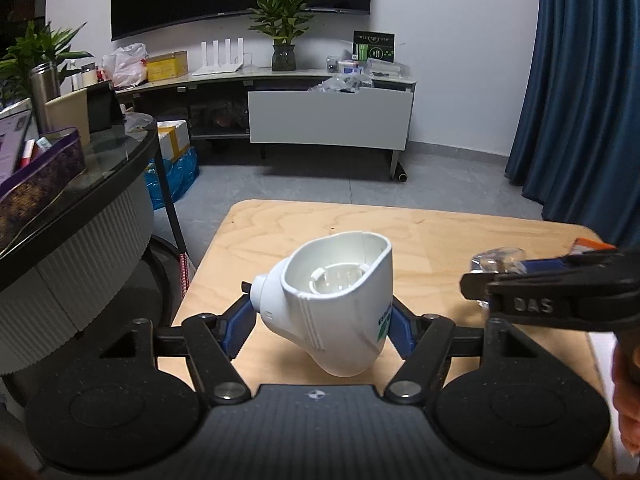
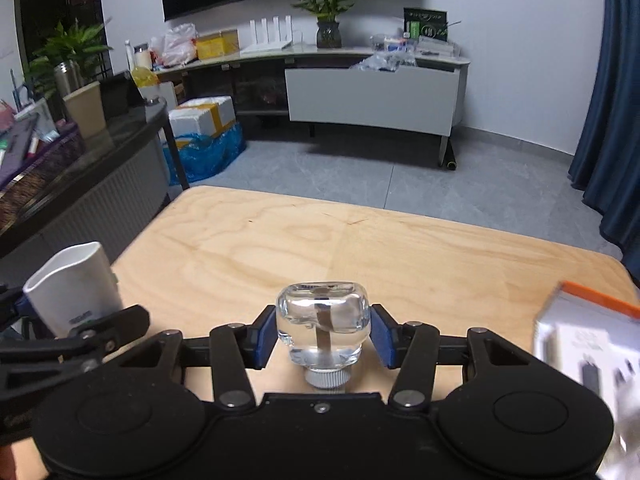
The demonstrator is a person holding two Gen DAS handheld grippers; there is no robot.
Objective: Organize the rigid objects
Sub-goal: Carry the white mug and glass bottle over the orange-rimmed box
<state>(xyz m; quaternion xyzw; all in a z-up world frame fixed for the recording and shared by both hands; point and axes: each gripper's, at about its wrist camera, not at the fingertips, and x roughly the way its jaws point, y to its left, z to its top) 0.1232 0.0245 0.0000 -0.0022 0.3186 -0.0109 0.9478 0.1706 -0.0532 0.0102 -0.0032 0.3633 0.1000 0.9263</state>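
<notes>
A white plastic housing (image 1: 340,304), oval and hollow with a round socket inside its open mouth and a short round nozzle on one side, hangs tilted above the table (image 1: 432,232), mouth facing up and away, green print on its side. A small clear glass bottle (image 2: 323,320) with rounded shoulders and a ribbed grey cap is upside down, cap toward the camera, a dark strip showing inside. A white box (image 2: 588,340) with an orange edge sits blurred at right
</notes>
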